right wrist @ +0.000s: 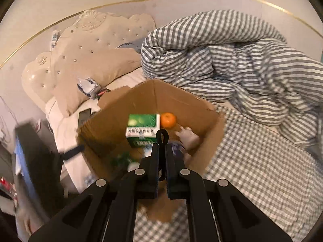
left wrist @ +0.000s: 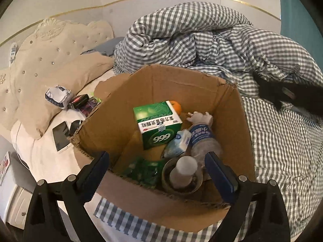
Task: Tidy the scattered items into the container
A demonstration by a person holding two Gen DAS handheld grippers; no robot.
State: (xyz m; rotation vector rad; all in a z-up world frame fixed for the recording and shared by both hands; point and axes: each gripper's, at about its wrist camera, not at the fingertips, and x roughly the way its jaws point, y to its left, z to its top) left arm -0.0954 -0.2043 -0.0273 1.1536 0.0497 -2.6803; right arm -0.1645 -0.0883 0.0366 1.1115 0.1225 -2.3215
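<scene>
Cardboard box (left wrist: 113, 121) sits open on the bed's checked sheet (left wrist: 282, 151), right below both of your tongs. Your left tongs (left wrist: 159, 173) hang spread wide over its near rim, holding nothing. Your right tongs (right wrist: 161, 147) are pressed together on a thin black looped item (right wrist: 162, 137) above the box. Nearest inside the box you see a white-capped bottle (left wrist: 182, 171) and a green packet (left wrist: 141, 171). Past them lie a clear water bottle (left wrist: 201, 141), a green carton (left wrist: 157, 125) and an orange (right wrist: 168, 120). Left of the box, on the white bedding, lie a phone (left wrist: 60, 135) and a crumpled white pack (left wrist: 58, 95) against the beige pillow (left wrist: 60, 76). Farthest back, the checked duvet (left wrist: 201, 40) is heaped.
</scene>
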